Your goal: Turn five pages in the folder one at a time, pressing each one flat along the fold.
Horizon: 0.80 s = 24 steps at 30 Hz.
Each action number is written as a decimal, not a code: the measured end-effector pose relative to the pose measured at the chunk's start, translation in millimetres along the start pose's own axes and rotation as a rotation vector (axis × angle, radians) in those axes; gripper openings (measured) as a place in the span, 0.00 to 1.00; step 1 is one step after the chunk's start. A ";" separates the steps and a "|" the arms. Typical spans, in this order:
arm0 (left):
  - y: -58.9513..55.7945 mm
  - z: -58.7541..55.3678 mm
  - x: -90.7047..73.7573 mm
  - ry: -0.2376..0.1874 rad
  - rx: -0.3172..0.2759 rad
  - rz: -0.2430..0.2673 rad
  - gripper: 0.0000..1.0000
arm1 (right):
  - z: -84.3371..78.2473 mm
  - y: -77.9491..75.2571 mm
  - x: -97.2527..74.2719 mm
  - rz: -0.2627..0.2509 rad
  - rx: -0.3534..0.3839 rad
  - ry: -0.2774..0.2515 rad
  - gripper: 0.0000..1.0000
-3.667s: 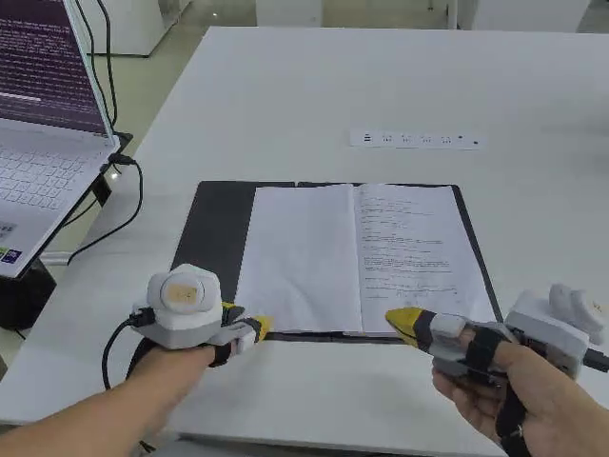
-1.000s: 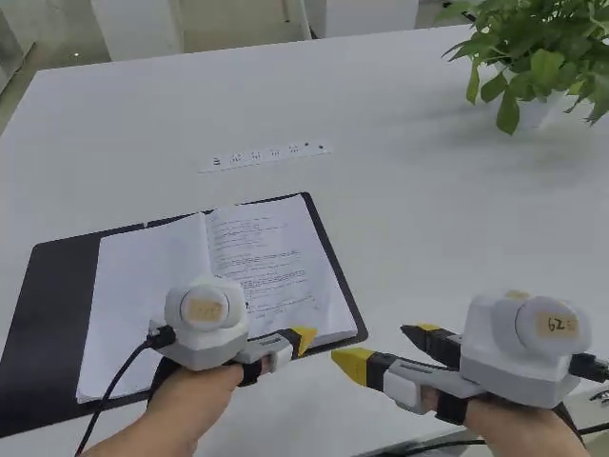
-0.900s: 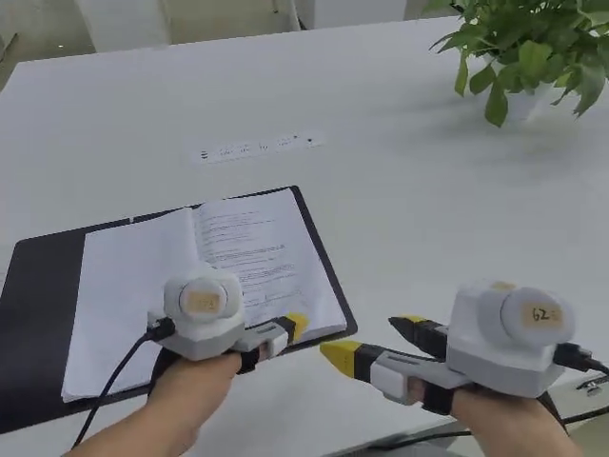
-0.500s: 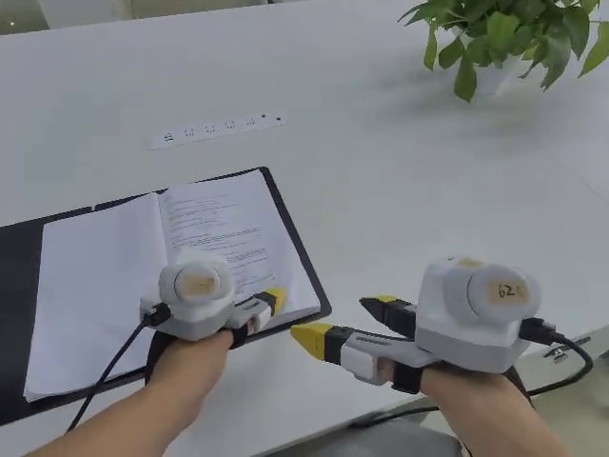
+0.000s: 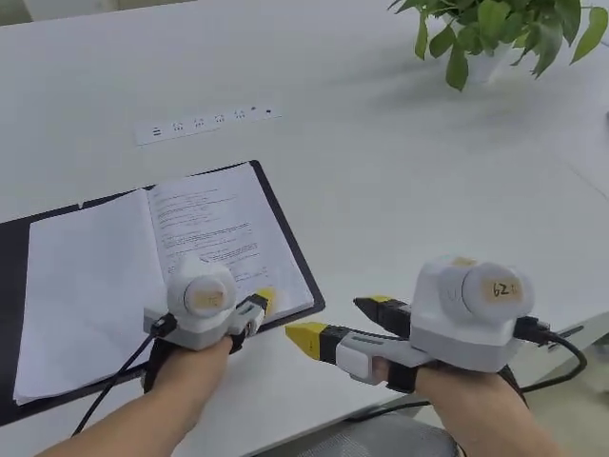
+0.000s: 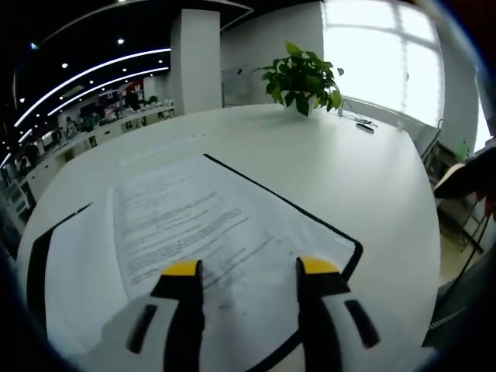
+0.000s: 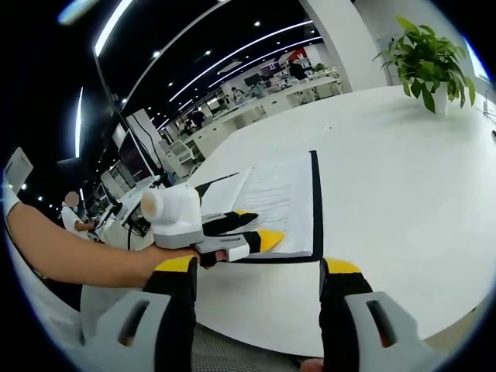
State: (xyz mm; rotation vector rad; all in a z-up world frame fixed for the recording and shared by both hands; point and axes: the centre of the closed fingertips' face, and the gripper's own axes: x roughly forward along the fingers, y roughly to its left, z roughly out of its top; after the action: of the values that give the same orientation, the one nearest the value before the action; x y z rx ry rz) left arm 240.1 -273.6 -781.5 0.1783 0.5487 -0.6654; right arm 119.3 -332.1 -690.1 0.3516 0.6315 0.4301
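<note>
Folder (image 5: 9, 276) lies open flat on the white table (image 5: 409, 190), at 9 o'clock in the head view. Blank page (image 5: 86, 286) is on its left half, printed page (image 5: 214, 238) on its right. Same spread as 3.7 s ago, no page turned.

Head camera has swung right since then, so the folder sliding toward 9 is a view shift, not a move. Plant (image 5: 485, 33) is now at 1 o'clock, power strip (image 5: 205, 121) at 11.

Left gripper (image 5: 259, 303) is at 7 o'clock, jaws spread, nothing between them, tips over the near right corner of the printed page. 3.7 s ago it sat off the near edge by the blank page, so it has crossed to the right half. Touching the paper or just above it: cannot tell.

Right gripper (image 5: 335, 320) is at 5 o'clock, jaws spread and empty, over bare table just right of that corner, tips pointing toward 9. 3.7 s ago its tip was at the printed page's near edge; now it is clear of the folder.
</note>
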 end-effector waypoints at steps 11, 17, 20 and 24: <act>4.3 -3.4 -2.2 -0.032 0.025 -0.020 0.23 | -0.2 1.3 -0.3 0.000 0.003 -0.003 0.62; 3.3 -2.2 -1.0 -0.041 0.043 -0.023 0.20 | -0.9 1.8 -0.3 0.000 0.002 -0.003 0.62; 6.5 -1.9 -0.6 -0.044 0.041 -0.011 0.15 | -0.7 2.0 0.1 -0.001 0.003 -0.004 0.62; 13.5 -0.8 -0.6 -0.041 0.059 -0.001 0.04 | -1.4 1.8 1.2 -0.001 -0.002 0.002 0.61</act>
State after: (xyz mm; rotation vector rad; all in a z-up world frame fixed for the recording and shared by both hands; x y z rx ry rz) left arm 247.9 -262.5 -782.2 0.2195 0.4904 -0.6854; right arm 118.7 -329.8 -691.0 0.3491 0.6336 0.4300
